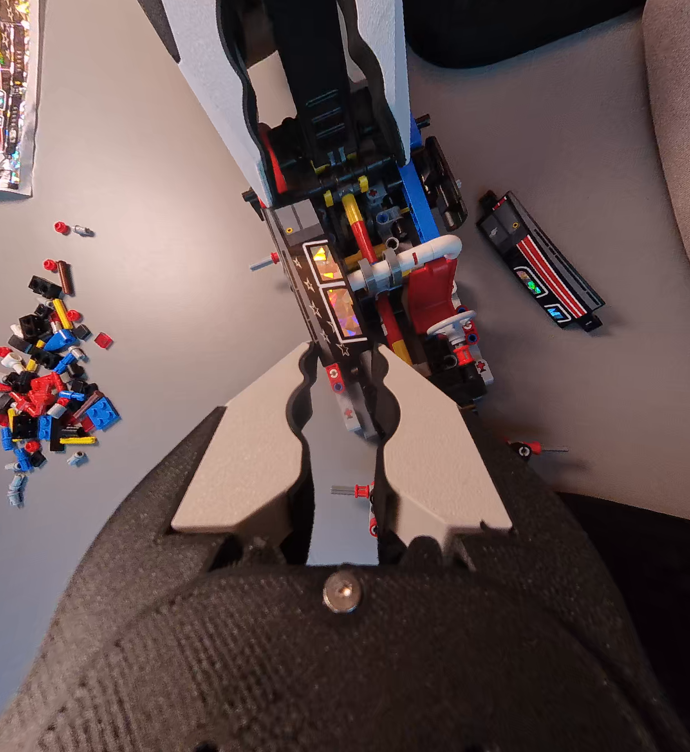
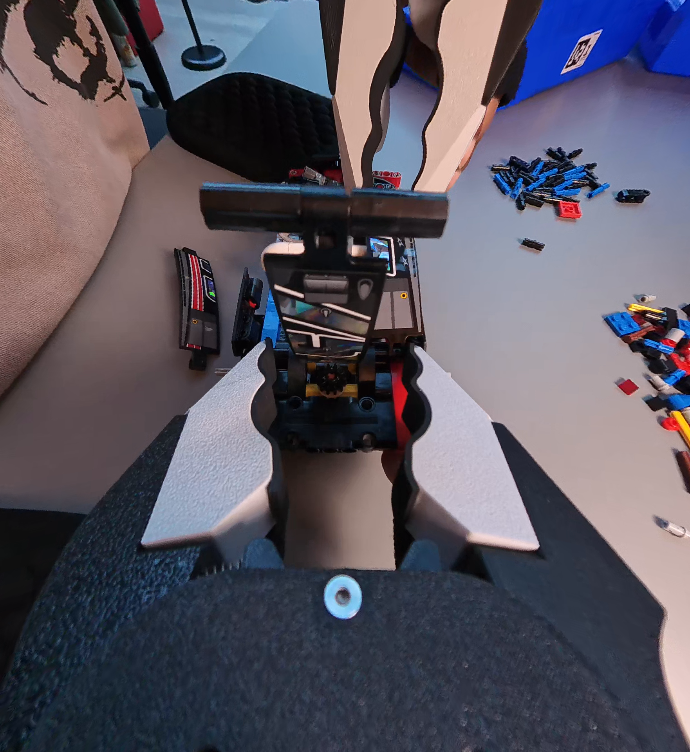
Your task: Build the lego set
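Lego car of glossy angular plastic, left tongs clamped on its nose, right tongs clamped on its tail

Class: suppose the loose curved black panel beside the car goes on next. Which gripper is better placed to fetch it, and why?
Probably the right gripper: the panel lies just beside its jaws. The left gripper sits farther off, and could steady the car by its nose.

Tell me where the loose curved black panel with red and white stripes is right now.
The striped panel lies flat on the table, right of the car model in the left wrist view; in the right wrist view it is left of the model, near the person's sleeve.
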Action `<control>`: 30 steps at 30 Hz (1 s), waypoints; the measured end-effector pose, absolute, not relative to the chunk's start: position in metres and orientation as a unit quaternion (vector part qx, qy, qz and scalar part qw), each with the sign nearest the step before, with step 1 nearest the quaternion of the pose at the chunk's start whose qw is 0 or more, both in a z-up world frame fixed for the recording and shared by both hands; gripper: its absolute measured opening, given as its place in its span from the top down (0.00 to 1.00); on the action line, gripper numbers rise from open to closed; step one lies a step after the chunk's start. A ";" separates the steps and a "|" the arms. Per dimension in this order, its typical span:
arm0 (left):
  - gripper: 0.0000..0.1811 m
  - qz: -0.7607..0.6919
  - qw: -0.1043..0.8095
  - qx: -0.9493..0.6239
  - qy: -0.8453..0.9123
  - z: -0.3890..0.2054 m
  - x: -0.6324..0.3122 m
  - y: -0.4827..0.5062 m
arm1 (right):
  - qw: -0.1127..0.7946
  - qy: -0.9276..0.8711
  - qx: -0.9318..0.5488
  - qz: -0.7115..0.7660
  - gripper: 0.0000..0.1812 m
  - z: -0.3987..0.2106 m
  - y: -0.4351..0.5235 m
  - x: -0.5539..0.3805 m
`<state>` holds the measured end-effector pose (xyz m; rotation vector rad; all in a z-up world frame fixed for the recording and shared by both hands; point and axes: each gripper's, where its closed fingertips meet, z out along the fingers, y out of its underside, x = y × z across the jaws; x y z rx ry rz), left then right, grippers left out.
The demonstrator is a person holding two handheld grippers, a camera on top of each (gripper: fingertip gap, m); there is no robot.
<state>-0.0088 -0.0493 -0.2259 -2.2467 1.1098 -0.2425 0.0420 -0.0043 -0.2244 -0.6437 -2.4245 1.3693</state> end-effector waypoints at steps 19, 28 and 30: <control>0.87 -0.130 0.327 -0.843 0.406 -0.225 0.000 -0.053 | 0.128 -0.829 -0.228 0.495 0.66 -0.222 -0.005 0.044; 0.87 -0.136 0.313 -0.851 0.398 -0.227 -0.004 -0.053 | 0.141 -0.839 -0.220 0.477 0.65 -0.223 -0.006 0.044; 0.87 -0.128 0.307 -0.853 0.403 -0.227 -0.005 -0.053 | 0.135 -0.845 -0.222 0.468 0.64 -0.224 -0.005 0.044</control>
